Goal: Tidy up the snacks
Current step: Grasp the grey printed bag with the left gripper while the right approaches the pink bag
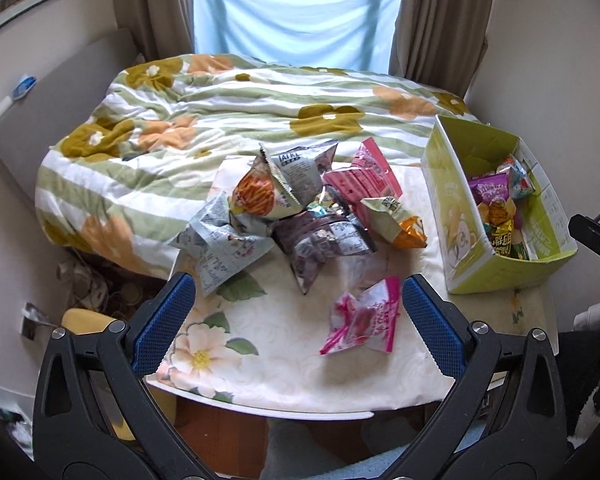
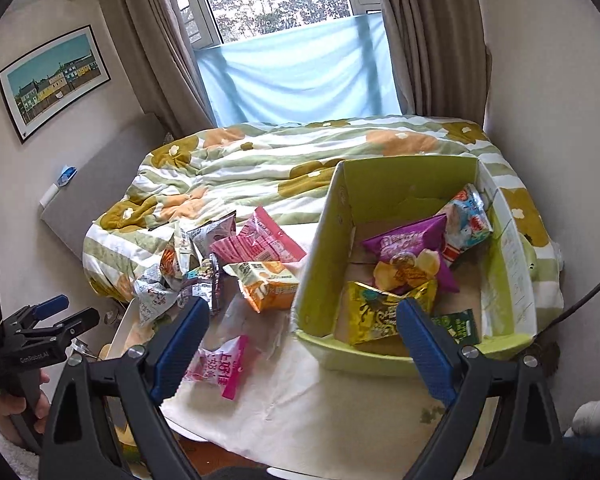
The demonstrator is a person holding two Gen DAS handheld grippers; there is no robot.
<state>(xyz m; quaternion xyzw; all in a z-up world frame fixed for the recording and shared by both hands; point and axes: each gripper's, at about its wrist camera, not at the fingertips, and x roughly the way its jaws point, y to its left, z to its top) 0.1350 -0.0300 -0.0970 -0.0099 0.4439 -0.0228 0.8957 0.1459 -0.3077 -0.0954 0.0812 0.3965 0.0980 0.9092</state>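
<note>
A heap of snack packets (image 1: 296,208) (image 2: 220,268) lies on the small cloth-covered table (image 1: 300,376) (image 2: 300,408). One pink packet (image 1: 362,316) (image 2: 218,366) lies apart, nearer the front edge. A green cardboard box (image 1: 456,216) (image 2: 320,264) on the right holds several packets, among them a purple one (image 2: 408,240) and a gold one (image 2: 380,312). My left gripper (image 1: 298,312) hangs open above the table's front, empty. My right gripper (image 2: 302,328) is open too, empty, over the box's near left corner. In the right wrist view the left gripper (image 2: 60,316) shows at far left, held by a hand.
A bed with a flowered quilt (image 1: 228,112) (image 2: 268,160) butts against the table's far side. Behind it are curtains and a window with a blue sheet (image 2: 300,76). A grey headboard (image 1: 60,112) stands at left. The floor at lower left holds cables and clutter (image 1: 88,284).
</note>
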